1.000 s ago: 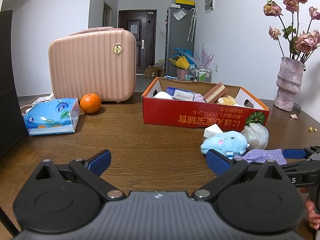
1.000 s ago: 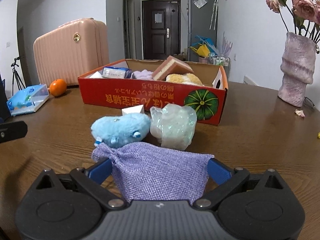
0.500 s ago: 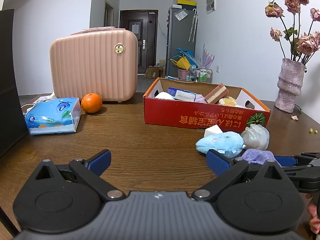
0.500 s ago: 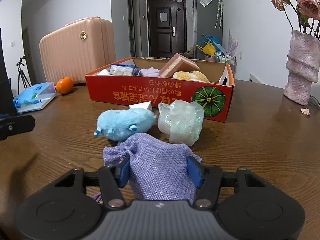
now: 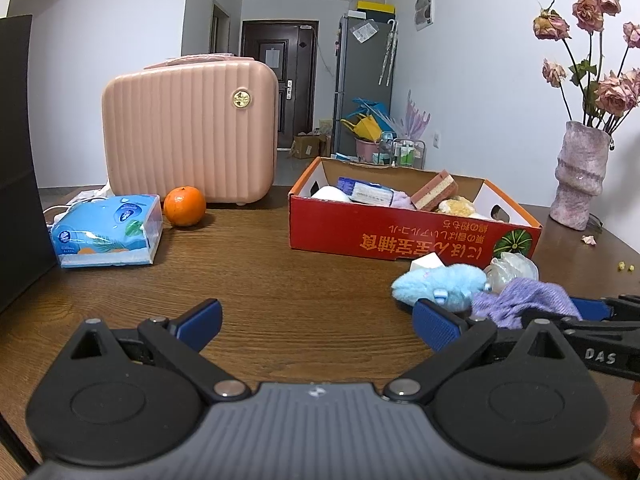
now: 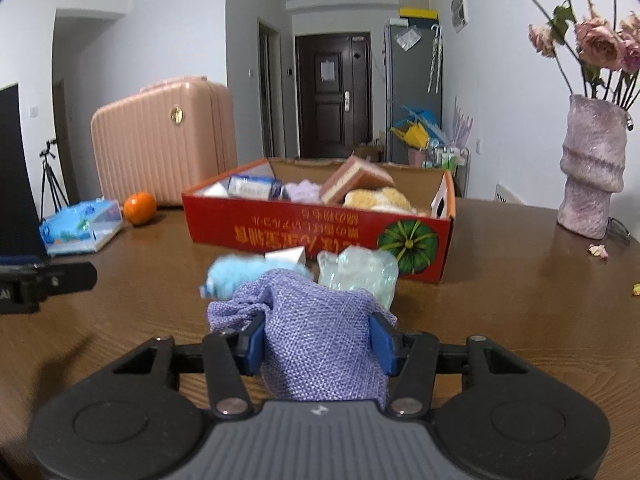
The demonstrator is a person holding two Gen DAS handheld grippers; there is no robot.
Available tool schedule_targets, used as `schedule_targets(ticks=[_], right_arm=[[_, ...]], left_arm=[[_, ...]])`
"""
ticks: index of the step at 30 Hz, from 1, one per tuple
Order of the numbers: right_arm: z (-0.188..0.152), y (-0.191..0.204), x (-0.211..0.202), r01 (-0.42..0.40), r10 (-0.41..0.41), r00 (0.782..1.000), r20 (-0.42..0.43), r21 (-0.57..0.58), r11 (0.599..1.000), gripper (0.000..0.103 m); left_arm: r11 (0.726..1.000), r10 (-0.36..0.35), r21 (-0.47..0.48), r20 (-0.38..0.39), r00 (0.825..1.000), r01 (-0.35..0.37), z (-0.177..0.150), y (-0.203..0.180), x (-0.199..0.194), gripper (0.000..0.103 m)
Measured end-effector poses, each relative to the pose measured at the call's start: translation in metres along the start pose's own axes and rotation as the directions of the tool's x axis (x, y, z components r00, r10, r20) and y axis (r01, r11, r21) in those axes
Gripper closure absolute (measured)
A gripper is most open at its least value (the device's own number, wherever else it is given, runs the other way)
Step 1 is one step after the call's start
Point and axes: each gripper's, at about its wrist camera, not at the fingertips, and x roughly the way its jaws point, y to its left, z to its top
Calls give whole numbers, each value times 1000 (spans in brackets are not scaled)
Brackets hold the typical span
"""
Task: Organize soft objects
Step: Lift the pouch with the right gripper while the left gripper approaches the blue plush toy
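My left claw (image 5: 316, 322) is wide apart with nothing in it, only bare brown table (image 5: 280, 280) between its blue tips. Well off to its left lie a blue tissue pack (image 5: 106, 232) and an orange (image 5: 184, 205), with a pink case (image 5: 190, 136) behind them.

My right claw (image 6: 318, 342) is closing on the purple cloth bag (image 6: 320, 344). Both blue pads press into its sides, and the bag bulges up between them. Just past the bag lie a fluffy blue toy (image 6: 240, 276) and a shiny clear lump (image 6: 360, 274). The bag hides most of the toy, and the toy looks blurry. A small white thing (image 6: 286, 256) peeks out behind it; I cannot tell what it is.

Behind them sits the red box (image 6: 316, 232), with soft things inside. On the right stands a pink vase (image 6: 592, 172), its flowers cut off at the top.
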Motion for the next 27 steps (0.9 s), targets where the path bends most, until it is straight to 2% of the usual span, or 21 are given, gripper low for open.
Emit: schedule_targets(ticks=[12,27], right_arm=[[10,-16,-19,16,-22,995,99,57,998,51],[17,-49,-19,55,-74,987,140,132,990,51]], left_arm=[[1000,8,-8,-5,1000,-8,0,2,1,0],[999,38,15,-27,999,-38,-1,-5,11,0]])
